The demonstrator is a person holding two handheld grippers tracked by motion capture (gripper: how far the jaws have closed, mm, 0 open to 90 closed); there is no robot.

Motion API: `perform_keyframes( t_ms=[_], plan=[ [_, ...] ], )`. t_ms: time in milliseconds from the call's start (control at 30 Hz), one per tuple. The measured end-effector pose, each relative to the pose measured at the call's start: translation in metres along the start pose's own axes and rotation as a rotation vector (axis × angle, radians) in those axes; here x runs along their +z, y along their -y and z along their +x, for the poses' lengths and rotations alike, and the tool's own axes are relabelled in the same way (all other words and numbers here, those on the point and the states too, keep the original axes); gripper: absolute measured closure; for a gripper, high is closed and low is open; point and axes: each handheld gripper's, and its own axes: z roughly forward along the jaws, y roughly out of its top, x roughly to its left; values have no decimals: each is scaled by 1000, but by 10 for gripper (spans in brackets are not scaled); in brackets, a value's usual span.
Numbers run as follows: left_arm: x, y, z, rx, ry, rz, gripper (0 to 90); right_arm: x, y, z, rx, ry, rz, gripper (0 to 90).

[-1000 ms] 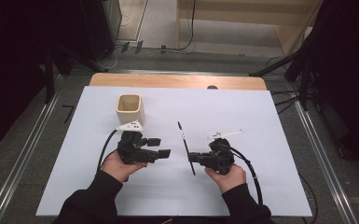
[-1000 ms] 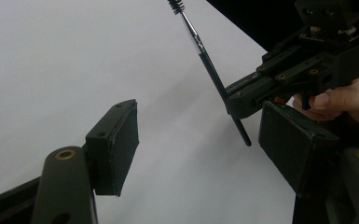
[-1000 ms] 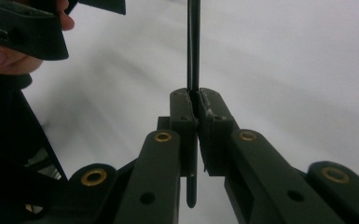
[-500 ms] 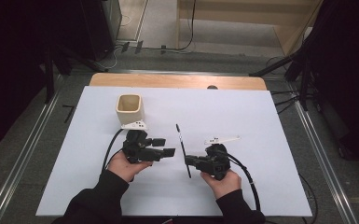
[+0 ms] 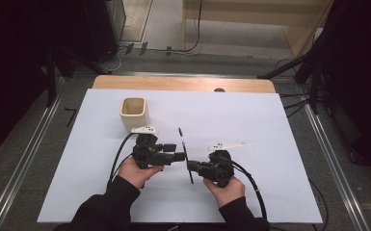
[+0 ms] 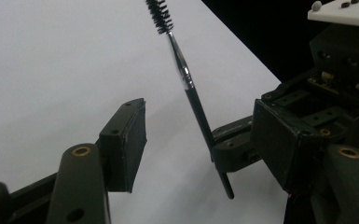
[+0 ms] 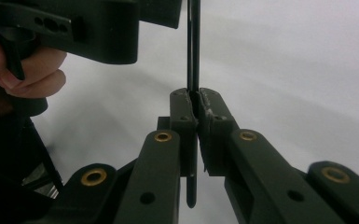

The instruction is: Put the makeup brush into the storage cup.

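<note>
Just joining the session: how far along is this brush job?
Done: the right gripper has the brush lifted off the table and clamped by its handle. In hand: the left gripper's jaws, just closing, flank the handle without touching. Left: the cup stands empty.

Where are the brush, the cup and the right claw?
brush (image 6: pixel 186 84), left gripper view, on its metal ferrule
cup (image 5: pixel 133 119), high view, on its front wall
right claw (image 7: pixel 197 105), right gripper view, at the shut tips clamping the brush handle
</note>
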Motion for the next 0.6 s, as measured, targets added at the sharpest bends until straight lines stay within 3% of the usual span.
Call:
perform_keyframes(
  t_ms=[200,333,600],
  plan=[
    [1,0,-1,-8,-5,-27,394,5,0,2,-7,4,-1,871],
    [0,2,0,-36,-8,-58,442,6,1,3,0,4,1,871],
    [7,4,0,-74,-5,-42,538,7,1,2,18,-3,-3,871]
  ],
)
